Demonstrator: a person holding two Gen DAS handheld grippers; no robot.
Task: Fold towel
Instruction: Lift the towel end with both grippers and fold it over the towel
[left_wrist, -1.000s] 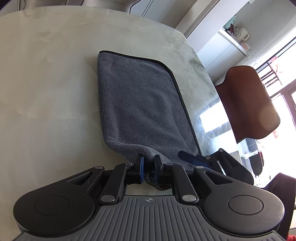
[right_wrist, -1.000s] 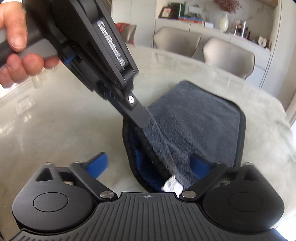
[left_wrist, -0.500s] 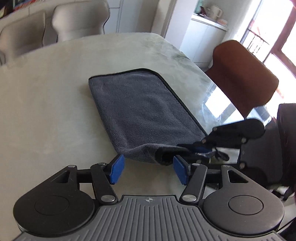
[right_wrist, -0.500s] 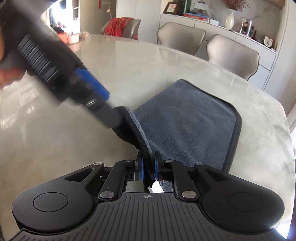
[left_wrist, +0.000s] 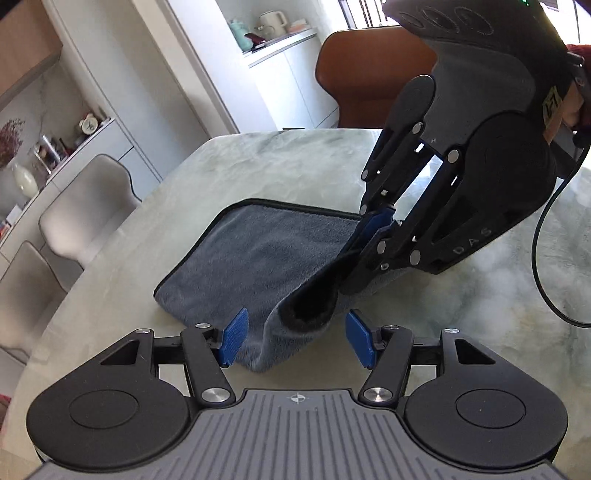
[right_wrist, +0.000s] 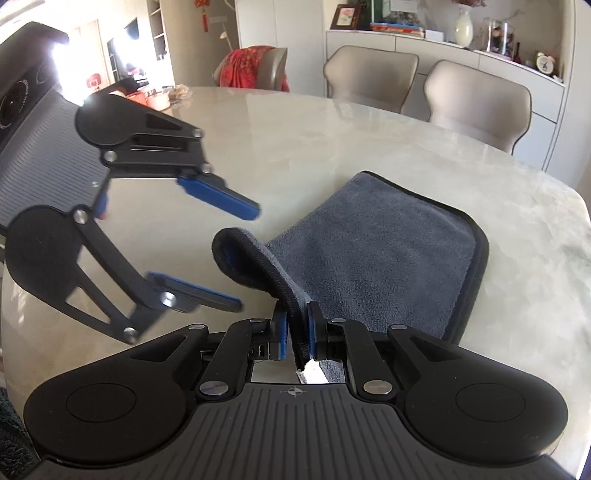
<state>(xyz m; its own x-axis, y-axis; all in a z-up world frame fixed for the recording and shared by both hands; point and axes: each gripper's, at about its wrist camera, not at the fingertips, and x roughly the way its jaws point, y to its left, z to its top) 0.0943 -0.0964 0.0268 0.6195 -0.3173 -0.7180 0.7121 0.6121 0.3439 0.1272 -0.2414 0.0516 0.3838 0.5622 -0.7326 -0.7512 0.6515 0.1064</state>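
Towel (right_wrist: 373, 254): grey, dark-edged, lay flat on pale marble table (right_wrist: 288, 147), at centre toward 3 o'clock in right view, centre toward 9 o'clock in left view; near corner lifted off surface, curled into a loop. Right gripper (right_wrist: 295, 326): at 6 o'clock in own view, blue pads closed tight on that raised corner, white tag hanging just behind pads; in left view seen at 2 o'clock, angled down, hem pinched. Left gripper (left_wrist: 295, 341): at 6 o'clock in own view, set wide, nothing gripped, towel's hanging fold between pads without pressing; in right view at 9 o'clock, beside raised corner, apart from it. Beige chairs (right_wrist: 476, 92) at 1 o'clock beyond table; brown chair (left_wrist: 362, 74) at 1 o'clock in left view.
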